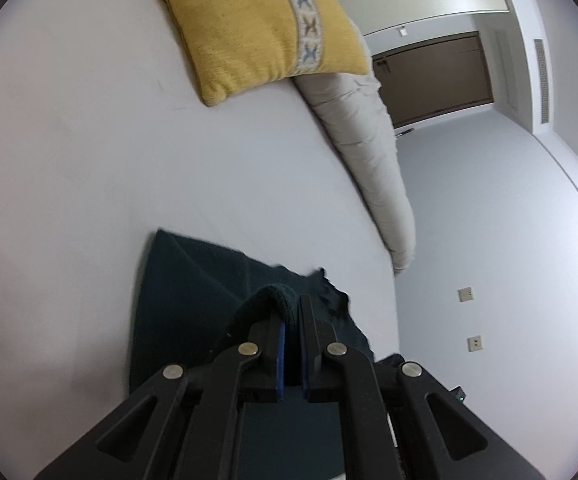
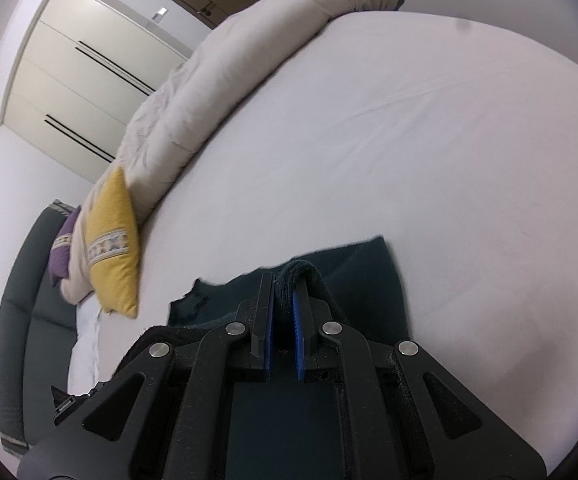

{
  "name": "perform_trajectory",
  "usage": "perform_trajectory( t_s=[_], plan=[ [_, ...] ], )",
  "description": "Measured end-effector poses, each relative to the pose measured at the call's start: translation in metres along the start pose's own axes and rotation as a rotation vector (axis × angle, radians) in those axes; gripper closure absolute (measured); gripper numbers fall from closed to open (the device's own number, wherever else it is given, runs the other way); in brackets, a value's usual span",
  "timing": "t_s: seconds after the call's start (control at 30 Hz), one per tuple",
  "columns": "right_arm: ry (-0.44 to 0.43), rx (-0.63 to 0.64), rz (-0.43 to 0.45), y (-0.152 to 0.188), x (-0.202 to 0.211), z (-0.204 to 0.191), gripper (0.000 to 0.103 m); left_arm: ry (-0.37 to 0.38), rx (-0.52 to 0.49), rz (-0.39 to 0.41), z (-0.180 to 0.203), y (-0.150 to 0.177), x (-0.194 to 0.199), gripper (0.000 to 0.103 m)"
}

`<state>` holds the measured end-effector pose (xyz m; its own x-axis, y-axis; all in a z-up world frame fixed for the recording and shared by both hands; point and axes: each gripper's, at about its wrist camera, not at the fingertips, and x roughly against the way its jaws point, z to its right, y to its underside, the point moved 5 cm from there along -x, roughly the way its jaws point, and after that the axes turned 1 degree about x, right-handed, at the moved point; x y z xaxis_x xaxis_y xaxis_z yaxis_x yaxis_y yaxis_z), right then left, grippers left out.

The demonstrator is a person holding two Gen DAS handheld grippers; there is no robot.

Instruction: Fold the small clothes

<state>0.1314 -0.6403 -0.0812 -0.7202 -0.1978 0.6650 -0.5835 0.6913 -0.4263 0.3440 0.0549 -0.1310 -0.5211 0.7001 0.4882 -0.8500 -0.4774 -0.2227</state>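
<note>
A dark green garment (image 1: 193, 280) lies on the white bed sheet (image 1: 89, 168), low in the left wrist view. My left gripper (image 1: 291, 306) is shut on a bunched fold of the garment, lifted a little off the sheet. In the right wrist view the same garment (image 2: 369, 276) spreads under my right gripper (image 2: 285, 284), which is shut on another thick fold of its edge. A ragged cloth edge (image 2: 193, 300) shows to the left of the right gripper. The garment's near part is hidden by both grippers.
A yellow cushion (image 1: 257, 24) with a patterned band lies on the bed at the far end. A rolled beige duvet (image 1: 365, 140) runs along the bed's edge. A dark sofa (image 2: 21, 300) with a purple cushion (image 2: 63, 248) stands beside the bed. Wardrobe doors (image 2: 77, 80) stand behind.
</note>
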Motion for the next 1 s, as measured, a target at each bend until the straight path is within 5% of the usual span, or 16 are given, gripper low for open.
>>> perform_trajectory(
  t_s=[0.2,0.33,0.43,0.5,0.7,0.83,1.0],
  plan=[
    [0.091,-0.008,-0.035,-0.014,-0.059,0.017,0.095,-0.087,-0.007,-0.027,-0.022,-0.012,-0.038,0.092],
    [0.072,-0.058,-0.090,-0.021,-0.090,0.027,0.083,-0.070,0.036,-0.042,-0.035,-0.011,-0.042,0.057],
    [0.069,-0.022,-0.032,-0.023,-0.086,0.024,0.070,-0.097,-0.019,0.001,-0.024,-0.011,-0.026,0.037],
    [0.094,-0.031,0.006,-0.025,-0.077,0.027,0.058,-0.068,-0.029,0.019,-0.016,-0.011,-0.013,0.036],
    [0.106,-0.029,0.069,-0.021,-0.052,0.021,0.056,-0.083,-0.138,0.052,0.008,0.007,0.012,0.036],
    [0.055,0.114,-0.011,0.000,-0.070,-0.019,0.056,-0.113,-0.217,0.015,0.023,0.028,-0.006,0.036],
    [0.008,0.210,-0.151,0.029,-0.115,-0.056,0.056,-0.248,-0.328,0.004,0.020,0.045,-0.040,0.036]
  ],
)
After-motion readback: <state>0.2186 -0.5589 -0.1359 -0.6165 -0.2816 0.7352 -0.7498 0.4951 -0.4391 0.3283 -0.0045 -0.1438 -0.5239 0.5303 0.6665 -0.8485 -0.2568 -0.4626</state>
